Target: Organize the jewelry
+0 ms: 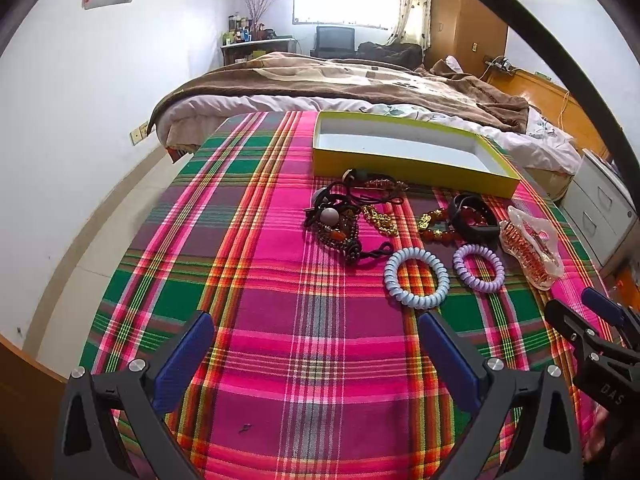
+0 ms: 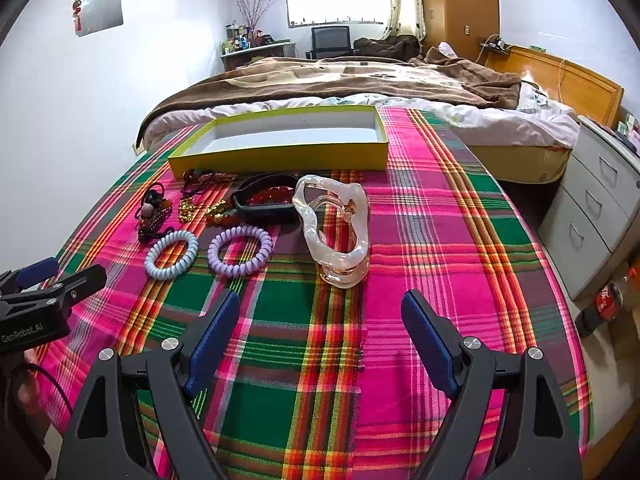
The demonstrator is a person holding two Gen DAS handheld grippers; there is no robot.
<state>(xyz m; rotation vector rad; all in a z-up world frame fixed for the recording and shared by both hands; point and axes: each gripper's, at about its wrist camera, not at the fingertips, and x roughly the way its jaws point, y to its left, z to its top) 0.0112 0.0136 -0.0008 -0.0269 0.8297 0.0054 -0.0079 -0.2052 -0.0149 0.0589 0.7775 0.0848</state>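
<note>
A yellow box [image 1: 400, 168] with a white inside lies open and empty at the far side of the plaid cloth; it also shows in the right wrist view [image 2: 280, 156]. In front of it lie a pile of dark beads and cords [image 1: 340, 220], gold chains [image 1: 380, 220], a black band [image 1: 474, 216] around red beads, a blue coil hair tie [image 1: 416, 276], a purple coil tie [image 1: 478, 268] and a clear pink hair claw [image 1: 532, 248]. The claw [image 2: 336, 228] stands just ahead of my right gripper [image 2: 320, 312]. My left gripper [image 1: 316, 328] is open, short of the blue tie. Both are empty.
The plaid cloth [image 1: 280, 360] covers a table; a bed with a brown blanket [image 1: 340, 80] lies behind it. Grey drawers [image 2: 592, 216] and a red-labelled bottle [image 2: 608, 296] stand at the right. A white wall is at the left.
</note>
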